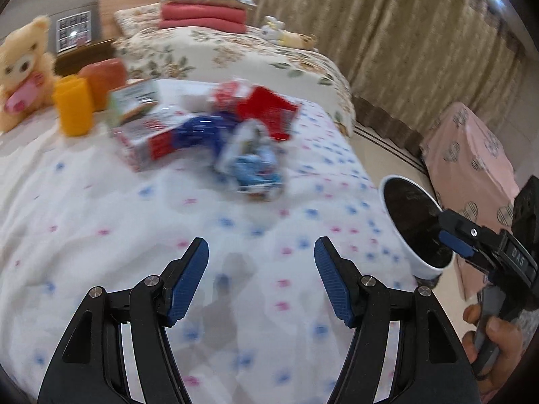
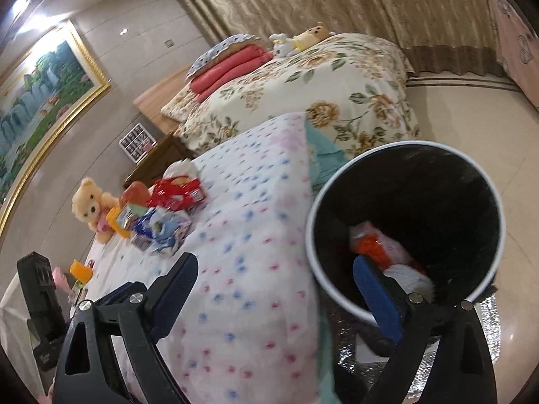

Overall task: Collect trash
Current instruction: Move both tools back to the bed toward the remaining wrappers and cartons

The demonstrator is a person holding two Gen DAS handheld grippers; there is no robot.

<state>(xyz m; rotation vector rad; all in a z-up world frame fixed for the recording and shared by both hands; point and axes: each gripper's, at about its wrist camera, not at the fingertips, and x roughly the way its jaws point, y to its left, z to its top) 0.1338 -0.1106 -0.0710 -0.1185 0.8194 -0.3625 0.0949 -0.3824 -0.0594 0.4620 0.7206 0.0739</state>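
A pile of trash lies on the dotted white bed cover: a crumpled blue-and-white wrapper [image 1: 251, 165], a red box [image 1: 267, 107], a red-and-white carton [image 1: 145, 141] and a green-and-white box [image 1: 133, 101]. The pile also shows in the right wrist view [image 2: 165, 212]. My left gripper [image 1: 261, 279] is open and empty above the cover, short of the pile. A white bin with a black liner [image 1: 412, 222] stands beside the bed. My right gripper [image 2: 273, 289] is open, one finger over the bin [image 2: 407, 232], which holds orange and white trash [image 2: 380, 249].
A teddy bear [image 1: 23, 67], a yellow cup [image 1: 72, 106] and an orange cushion [image 1: 104, 77] sit at the far left of the cover. A second bed with floral cover [image 2: 320, 94] and folded red blankets stands behind. A pink-covered piece of furniture [image 1: 471, 175] stands at the right.
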